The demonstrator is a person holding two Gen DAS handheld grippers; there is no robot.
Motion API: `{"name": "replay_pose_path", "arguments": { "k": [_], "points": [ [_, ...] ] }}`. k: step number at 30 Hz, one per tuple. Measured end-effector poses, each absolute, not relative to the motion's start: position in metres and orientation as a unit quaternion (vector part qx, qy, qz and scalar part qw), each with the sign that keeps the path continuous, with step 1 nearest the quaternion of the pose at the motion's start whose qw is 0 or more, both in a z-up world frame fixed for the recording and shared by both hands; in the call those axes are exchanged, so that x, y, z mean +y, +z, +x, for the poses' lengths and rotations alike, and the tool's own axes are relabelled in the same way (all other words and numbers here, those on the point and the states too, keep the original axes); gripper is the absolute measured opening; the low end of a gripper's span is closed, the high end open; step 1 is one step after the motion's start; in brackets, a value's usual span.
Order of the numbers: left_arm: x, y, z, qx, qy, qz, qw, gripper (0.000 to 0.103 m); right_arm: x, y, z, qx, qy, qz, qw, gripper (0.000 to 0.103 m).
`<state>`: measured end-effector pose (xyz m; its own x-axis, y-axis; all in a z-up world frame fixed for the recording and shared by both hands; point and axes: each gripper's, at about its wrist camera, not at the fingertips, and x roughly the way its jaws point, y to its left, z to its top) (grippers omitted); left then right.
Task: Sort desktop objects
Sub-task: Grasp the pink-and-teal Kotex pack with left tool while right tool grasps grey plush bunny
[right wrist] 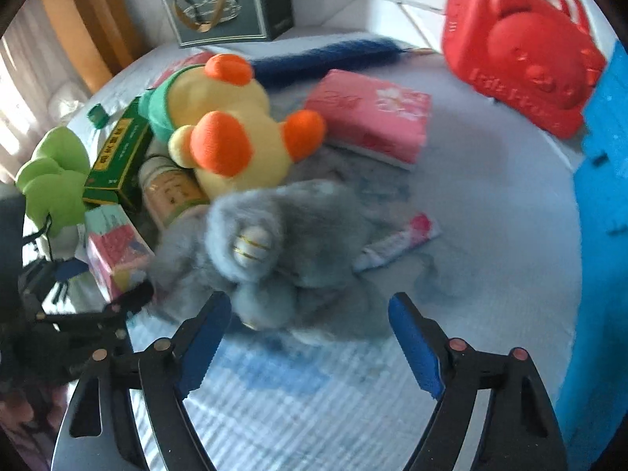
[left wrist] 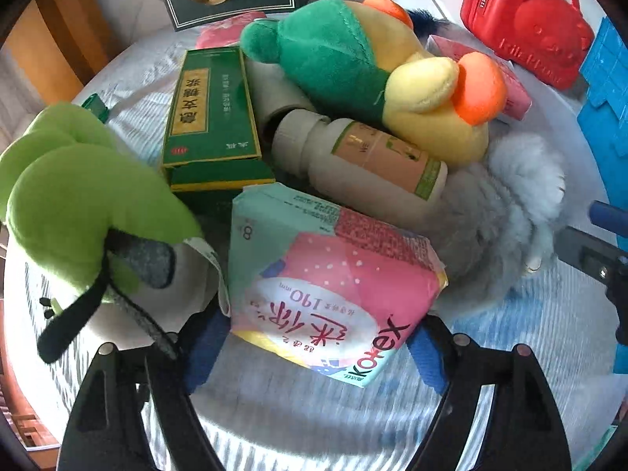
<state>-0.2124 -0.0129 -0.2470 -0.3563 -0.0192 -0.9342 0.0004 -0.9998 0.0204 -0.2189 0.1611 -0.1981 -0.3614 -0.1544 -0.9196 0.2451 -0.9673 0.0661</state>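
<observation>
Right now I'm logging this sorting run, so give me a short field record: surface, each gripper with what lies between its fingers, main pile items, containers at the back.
surface: round table with pale striped cover
left gripper: pink sanitary pad pack between its fingers; pads at its sides, grip not clear
right gripper: open, grey plush toy between its fingers, right pad clear of it
pile: yellow duck plush, green box, white bottle, green plush
back: red case, dark gift bag
</observation>
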Motion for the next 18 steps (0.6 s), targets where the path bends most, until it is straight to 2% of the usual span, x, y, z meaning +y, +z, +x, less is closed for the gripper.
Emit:
{"name": "replay_pose_path", "arguments": {
  "k": [7, 14, 16, 18],
  "points": [
    [-0.02, -0.249, -0.225, 0.01, -0.822, 0.569, 0.011, 0.082, 0.143, -0.2, -0.241, 0.033, -0.823, 0.552, 0.131, 0.084],
    [-0.022, -0.251, -0.233, 0.012, -0.822, 0.57, 0.013, 0.082, 0.126, -0.238, -0.262, 0.039, -0.795, 0.593, 0.125, 0.086],
    [-0.02, -0.253, -0.233, 0.003, -0.822, 0.57, 0.014, 0.082, 0.13, -0.246, -0.262, 0.028, -0.787, 0.603, 0.13, 0.085],
    [-0.016, -0.255, -0.235, -0.005, -0.822, 0.569, 0.017, 0.082, 0.138, -0.247, -0.258, 0.015, -0.78, 0.61, 0.137, 0.076]
  ]
}}
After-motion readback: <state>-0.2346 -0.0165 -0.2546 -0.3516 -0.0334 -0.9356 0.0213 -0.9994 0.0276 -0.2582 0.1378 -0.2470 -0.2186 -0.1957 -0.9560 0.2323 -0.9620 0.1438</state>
